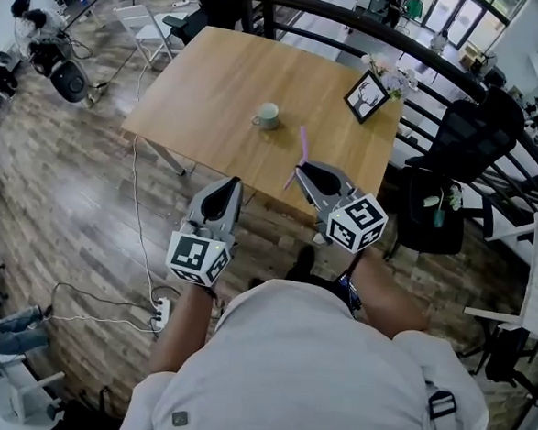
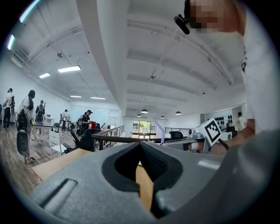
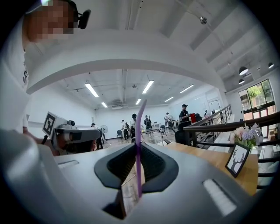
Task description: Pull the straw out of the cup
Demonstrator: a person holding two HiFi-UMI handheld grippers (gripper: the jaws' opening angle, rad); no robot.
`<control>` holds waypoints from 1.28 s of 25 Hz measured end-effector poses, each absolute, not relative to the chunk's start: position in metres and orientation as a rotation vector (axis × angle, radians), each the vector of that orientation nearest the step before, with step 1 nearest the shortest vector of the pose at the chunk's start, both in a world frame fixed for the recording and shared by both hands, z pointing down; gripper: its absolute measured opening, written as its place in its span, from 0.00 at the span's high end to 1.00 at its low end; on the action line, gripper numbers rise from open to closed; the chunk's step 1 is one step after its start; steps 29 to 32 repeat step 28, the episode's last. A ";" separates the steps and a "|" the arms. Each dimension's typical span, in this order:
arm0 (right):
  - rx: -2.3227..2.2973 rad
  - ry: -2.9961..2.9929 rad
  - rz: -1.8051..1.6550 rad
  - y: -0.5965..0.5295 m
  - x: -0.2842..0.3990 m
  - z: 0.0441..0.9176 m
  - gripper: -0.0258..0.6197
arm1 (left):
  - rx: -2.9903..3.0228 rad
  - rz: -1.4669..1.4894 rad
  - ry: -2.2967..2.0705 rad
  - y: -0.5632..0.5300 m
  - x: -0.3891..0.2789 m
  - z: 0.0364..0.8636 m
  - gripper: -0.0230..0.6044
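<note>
A pale green cup stands alone on the wooden table. The purple straw is clear of the cup, standing upright over the table's near edge. My right gripper is shut on the straw, whose top rises above the pads. My left gripper hangs off the table's near edge, to the left, shut with nothing between its tips. The left gripper view catches the straw and the right gripper's marker cube on its right.
A framed deer picture and a small flower vase sit at the table's far right corner. A black office chair and a dark railing stand to the right. A white cable and power strip lie on the floor.
</note>
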State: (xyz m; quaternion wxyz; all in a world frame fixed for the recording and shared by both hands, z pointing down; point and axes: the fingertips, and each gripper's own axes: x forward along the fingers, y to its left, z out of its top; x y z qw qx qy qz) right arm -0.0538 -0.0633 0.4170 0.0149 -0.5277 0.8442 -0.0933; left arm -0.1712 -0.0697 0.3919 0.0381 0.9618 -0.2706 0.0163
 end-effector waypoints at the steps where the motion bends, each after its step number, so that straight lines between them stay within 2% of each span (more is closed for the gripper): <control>1: -1.648 2.624 -0.284 -0.057 -0.062 0.416 0.89 | 2.950 0.051 -0.824 -0.065 -0.180 0.393 0.96; 10: -1.673 2.594 -0.271 -0.020 -0.115 0.412 0.89 | 2.954 0.044 -0.776 -0.041 -0.234 0.398 0.96; 32: -1.673 2.580 -0.255 -0.014 -0.141 0.400 0.89 | 2.930 -0.002 -0.764 -0.037 -0.264 0.395 0.96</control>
